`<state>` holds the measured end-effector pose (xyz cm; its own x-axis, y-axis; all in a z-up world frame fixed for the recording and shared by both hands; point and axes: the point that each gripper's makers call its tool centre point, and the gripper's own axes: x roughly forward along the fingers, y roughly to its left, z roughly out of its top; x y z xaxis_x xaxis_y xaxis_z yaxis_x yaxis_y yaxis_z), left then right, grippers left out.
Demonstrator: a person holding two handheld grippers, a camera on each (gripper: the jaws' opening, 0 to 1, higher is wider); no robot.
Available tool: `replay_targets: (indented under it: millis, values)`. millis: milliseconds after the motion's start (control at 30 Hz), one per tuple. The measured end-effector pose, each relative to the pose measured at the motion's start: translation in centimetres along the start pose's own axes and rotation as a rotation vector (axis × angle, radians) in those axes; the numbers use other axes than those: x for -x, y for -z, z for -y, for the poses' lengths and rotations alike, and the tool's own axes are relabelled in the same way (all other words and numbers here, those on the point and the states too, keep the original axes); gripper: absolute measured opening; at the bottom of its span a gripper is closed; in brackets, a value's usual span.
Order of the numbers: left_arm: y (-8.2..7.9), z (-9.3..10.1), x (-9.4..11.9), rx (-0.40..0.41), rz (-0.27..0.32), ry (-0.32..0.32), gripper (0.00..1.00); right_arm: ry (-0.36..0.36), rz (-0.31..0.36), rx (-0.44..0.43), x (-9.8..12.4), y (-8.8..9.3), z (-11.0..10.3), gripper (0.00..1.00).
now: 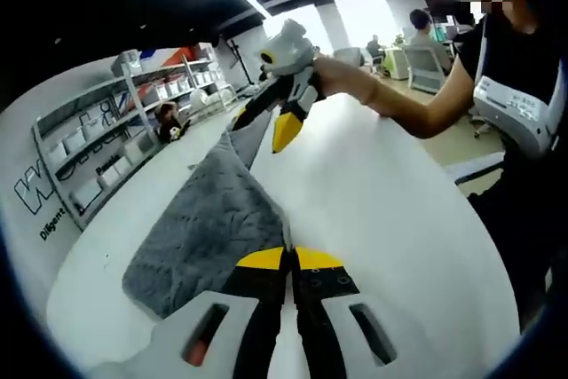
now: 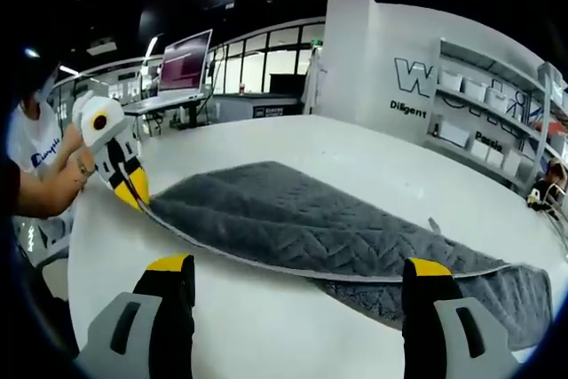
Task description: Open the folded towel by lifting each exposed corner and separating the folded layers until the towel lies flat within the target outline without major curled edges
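- The left gripper (image 1: 288, 259), seen in the left gripper view, has its yellow-tipped jaws pressed together at the near corner of the grey fluffy folded towel (image 1: 209, 228). It seems to pinch the thin edge there, though the contact itself is hard to see.
- The towel lies on the white round table (image 1: 382, 210), spread long between the two grippers, with one layer resting over another.
- To do this step well, I think the pinched corner should be lifted only a little and drawn away from the towel's middle. In this way only the top layer peels off and the lower one does not drag.
- The right gripper (image 1: 264, 124) is at the far corner of the towel, with its jaws wide apart on each side of the cloth and holding nothing.
- It should probably take only the upper hem before lifting.
- Behind that far corner, a person's hand (image 1: 342, 77) holds the right gripper, pointing it down at the towel, with the forearm reaching in over the table.
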<state>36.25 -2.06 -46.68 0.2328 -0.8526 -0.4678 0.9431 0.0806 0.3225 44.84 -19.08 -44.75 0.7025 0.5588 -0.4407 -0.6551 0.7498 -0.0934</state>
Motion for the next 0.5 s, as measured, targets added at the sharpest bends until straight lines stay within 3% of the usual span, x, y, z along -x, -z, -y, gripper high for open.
replay_targets:
  millis: [200, 500]
  values:
    - [0.7, 1.7, 0.7, 0.004, 0.001, 0.061, 0.02, -0.002, -0.003, 0.001, 0.0, 0.1, -0.1, 0.99]
    - [2.6, 2.6, 0.3, 0.017, -0.07, 0.097, 0.04, 0.0, -0.005, 0.002, 0.0, 0.1, 0.0, 0.99]
